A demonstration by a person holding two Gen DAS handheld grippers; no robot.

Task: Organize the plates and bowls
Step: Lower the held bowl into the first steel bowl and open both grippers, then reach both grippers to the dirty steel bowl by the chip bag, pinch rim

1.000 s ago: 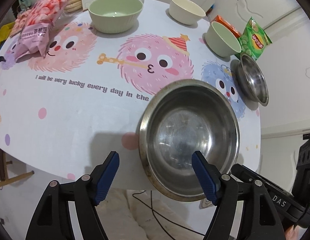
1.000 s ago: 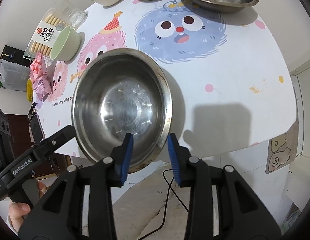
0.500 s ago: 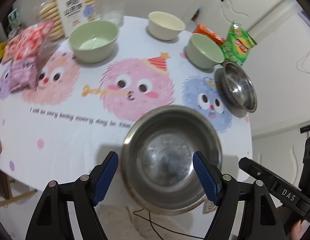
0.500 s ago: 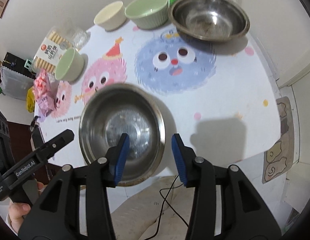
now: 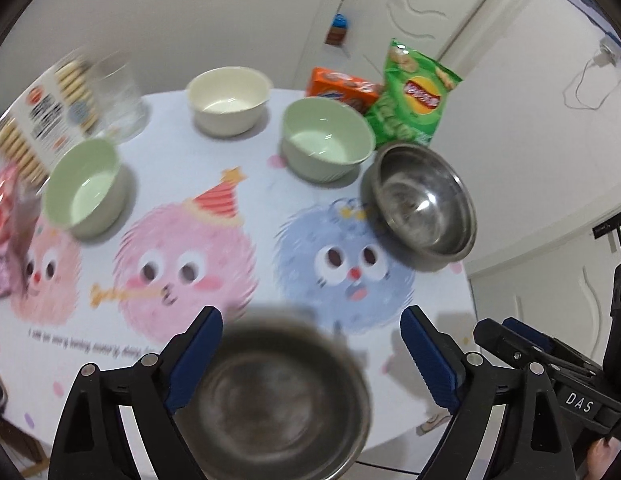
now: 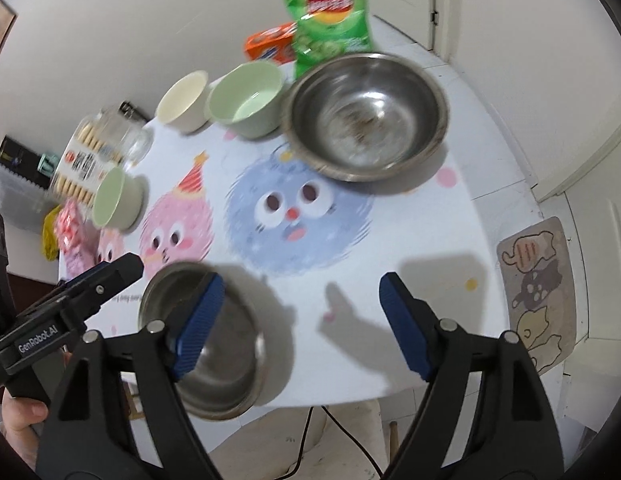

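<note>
Here the left gripper hangs above the near edge of the counter with its blue pads spread wide and nothing between them, and a steel bowl sits just under it, blurred, at the counter's near edge. From the right wrist view the right gripper is likewise spread wide and empty, its left pad overlapping that same steel bowl in the picture, though whether it touches the rim I cannot tell. A second steel bowl stands upright near the far right of the counter, just beside a pale green bowl and in front of a green chip bag, which leans next to an orange box. A cream bowl sits further left along the back, well apart from the steel bowls, and a second green bowl stands at the left side near a packet of biscuits and a clear glass jar. A pink snack bag lies at the far left edge, mostly blurred. The counter wears a white cloth printed with a pink fuzzy face and a blue fuzzy face, and the blue one lies between the two steel bowls. In the right wrist view a mat with cartoon cats lies on the floor to the right of the counter
</note>
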